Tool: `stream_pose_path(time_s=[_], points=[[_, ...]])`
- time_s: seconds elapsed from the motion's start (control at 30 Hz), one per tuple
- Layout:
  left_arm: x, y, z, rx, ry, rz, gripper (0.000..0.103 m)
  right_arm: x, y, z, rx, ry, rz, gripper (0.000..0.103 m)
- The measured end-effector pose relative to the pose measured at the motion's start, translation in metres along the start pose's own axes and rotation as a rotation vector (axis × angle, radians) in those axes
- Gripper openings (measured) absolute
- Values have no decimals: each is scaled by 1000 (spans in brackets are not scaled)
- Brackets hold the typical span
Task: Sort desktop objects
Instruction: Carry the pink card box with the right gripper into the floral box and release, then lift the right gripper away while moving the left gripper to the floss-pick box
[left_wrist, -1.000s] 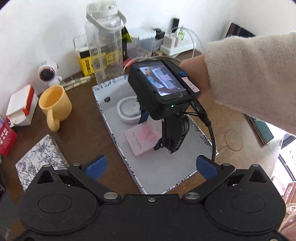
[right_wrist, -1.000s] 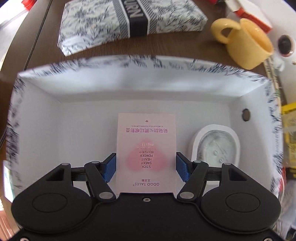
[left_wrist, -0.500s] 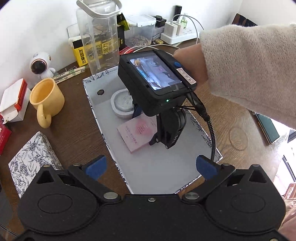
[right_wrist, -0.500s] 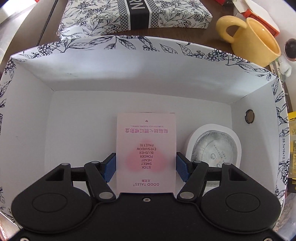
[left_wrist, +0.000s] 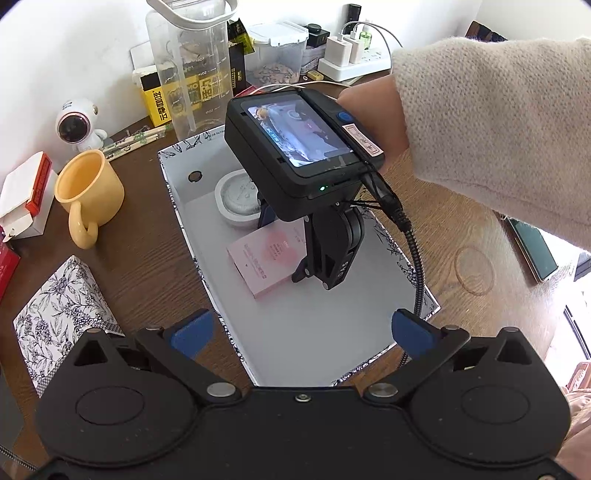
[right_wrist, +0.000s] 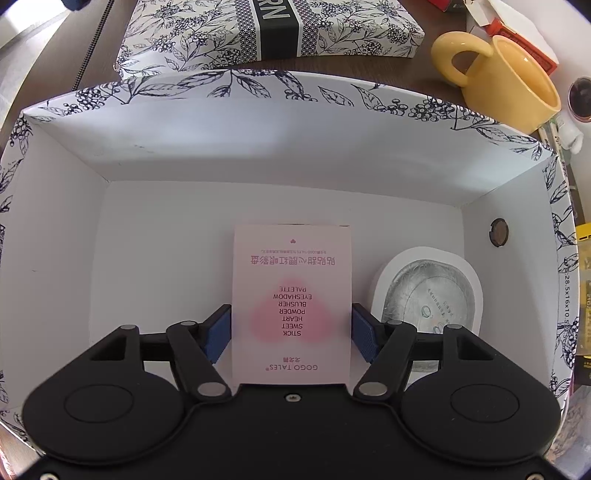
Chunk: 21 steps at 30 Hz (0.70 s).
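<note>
The right hand-held gripper (right_wrist: 291, 326) has carried the pink palette box (right_wrist: 291, 302) lower into the open tray (right_wrist: 258, 122); a second ago the tray's walls sat farther off, and now they fill the right wrist view. Its blue pads clamp the box's two sides, near the tray's floor and just beside the round white tin (right_wrist: 428, 291) at the tray's far end. Release looks like the next move. The left hand-held gripper (left_wrist: 301, 332) hangs open and empty above the tray's near end. Count: one tray holding one tin and one pink box; on the desk (left_wrist: 147, 258), one yellow mug (left_wrist: 90, 192) and one lid (left_wrist: 62, 314).
</note>
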<state>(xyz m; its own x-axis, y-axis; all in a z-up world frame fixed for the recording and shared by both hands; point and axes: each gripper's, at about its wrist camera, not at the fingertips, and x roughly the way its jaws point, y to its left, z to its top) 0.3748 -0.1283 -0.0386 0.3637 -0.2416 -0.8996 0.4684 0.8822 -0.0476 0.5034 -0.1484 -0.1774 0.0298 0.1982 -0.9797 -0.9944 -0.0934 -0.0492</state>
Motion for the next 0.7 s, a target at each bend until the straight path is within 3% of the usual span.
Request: stream_pose_path(time_s=[0.07, 0.3, 0.57, 0.7], points=[[-2, 1, -1, -7, 1, 3, 103, 0, 1, -3, -4, 3, -14, 74], [-15, 3, -14, -31, -8, 3, 103, -25, 13, -2, 49, 24, -76, 98], [-41, 3, -44, -18, -30, -23, 103, -93, 59, 14, 82, 65, -264, 99], [-58, 6, -62, -12, -45, -42, 103, -127, 83, 49, 105, 70, -348, 99]])
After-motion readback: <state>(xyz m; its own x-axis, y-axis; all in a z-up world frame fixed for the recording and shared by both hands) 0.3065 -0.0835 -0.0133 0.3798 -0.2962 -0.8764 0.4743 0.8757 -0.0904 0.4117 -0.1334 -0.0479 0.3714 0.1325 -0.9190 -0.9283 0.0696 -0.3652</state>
